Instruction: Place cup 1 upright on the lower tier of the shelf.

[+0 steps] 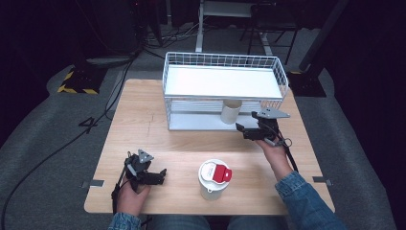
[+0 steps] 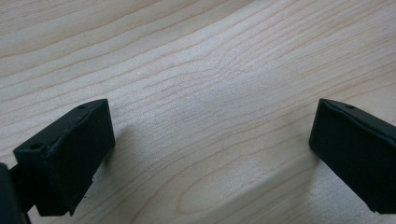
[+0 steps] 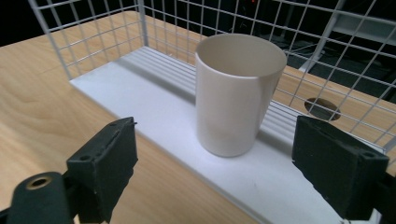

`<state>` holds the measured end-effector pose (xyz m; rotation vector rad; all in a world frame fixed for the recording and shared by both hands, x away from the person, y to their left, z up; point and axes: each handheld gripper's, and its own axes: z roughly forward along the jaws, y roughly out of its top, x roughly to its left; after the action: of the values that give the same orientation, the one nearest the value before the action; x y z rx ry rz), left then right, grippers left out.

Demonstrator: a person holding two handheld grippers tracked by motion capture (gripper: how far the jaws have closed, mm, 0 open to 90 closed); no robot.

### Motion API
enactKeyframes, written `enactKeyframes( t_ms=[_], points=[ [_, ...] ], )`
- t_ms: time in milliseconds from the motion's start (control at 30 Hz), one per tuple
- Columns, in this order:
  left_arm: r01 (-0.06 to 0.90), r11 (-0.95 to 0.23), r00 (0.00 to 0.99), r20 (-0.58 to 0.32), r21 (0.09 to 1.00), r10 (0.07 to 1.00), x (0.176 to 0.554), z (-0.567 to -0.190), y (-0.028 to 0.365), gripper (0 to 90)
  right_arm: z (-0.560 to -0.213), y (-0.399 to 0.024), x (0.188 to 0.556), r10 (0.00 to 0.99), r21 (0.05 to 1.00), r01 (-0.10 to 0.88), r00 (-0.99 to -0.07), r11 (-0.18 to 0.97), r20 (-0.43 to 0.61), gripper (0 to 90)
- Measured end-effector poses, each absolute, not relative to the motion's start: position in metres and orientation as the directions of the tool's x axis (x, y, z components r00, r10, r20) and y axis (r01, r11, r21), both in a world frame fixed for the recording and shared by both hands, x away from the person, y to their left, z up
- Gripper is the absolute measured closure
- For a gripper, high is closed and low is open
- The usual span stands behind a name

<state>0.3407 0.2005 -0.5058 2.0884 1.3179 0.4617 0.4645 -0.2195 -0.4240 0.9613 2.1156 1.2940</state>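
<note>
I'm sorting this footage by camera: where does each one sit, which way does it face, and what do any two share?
High view: above the table's near edge, looking forward and down; both hands, left gripper, right gripper.
Left gripper view: between its open jaws, facing bare table.
Right gripper view: between open jaws, facing the cup on the rack.
Shared: high and right gripper views show cup and rack.

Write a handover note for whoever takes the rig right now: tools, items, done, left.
Left tool: open, empty, low over the near left of the table.
Right tool: open, empty, in front of the white cup, not touching it.
White cup: upright on the lower shelf of the wire rack, right of middle.
Mug with red-and-white lid: upright at the near edge of the table, untouched.
Done: cup is on the rack.
Left: probably the lidded mug; top shelf is bare.
</note>
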Motion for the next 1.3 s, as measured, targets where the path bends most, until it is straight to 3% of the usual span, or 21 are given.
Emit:
enactKeyframes(
  t_ms=[600, 1000, 1300],
  points=[
    [0.669, -0.332, 0.469, -0.031, 0.665, 0.883, 0.349, -0.506, 0.192, 0.2, -0.41, -0.265, 0.4, 0.755, 0.887, 0.311, -0.653, 0.34, -0.06, 15.1],
    [0.67, -0.331, 0.464, -0.027, 0.665, 0.885, 0.348, -0.506, 0.192, 0.7, -0.439, -0.299, 0.366, 0.776, 0.88, 0.364, -0.631, 0.304, -0.007, 15.5],
    [0.669, -0.331, 0.464, -0.026, 0.665, 0.885, 0.348, -0.506, 0.192, 0.7, -0.455, -0.312, 0.359, 0.794, 0.866, 0.388, -0.607, 0.316, -0.017, 15.6]
  ],
)
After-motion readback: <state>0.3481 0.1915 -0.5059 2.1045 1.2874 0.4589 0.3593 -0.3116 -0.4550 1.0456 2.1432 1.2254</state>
